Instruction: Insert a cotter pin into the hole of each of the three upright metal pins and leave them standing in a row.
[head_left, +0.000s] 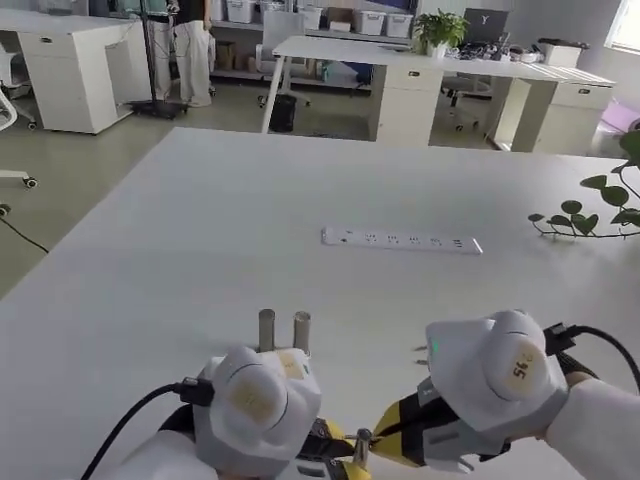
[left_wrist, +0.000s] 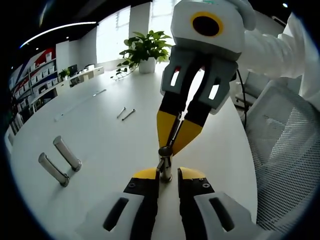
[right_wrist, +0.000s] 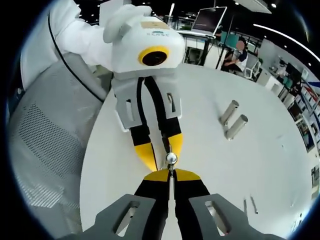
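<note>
Steel pin (left_wrist: 165, 157) is sitting clamped upright in the left gripper (left_wrist: 169, 174) jaws over the desk (left_wrist: 100, 125), holding its hole steady. Right gripper (left_wrist: 175, 145) jaws are pinching a cotter pin (left_wrist: 175, 131), aiming it at that hole. Two other pins (left_wrist: 67, 154) are standing nearby.

Shiny metal pins (left_wrist: 66, 154), smooth matt wht tabletop (left_wrist: 115, 145) (faint sheen), mesh-cloth chair (left_wrist: 285, 150)
</note>
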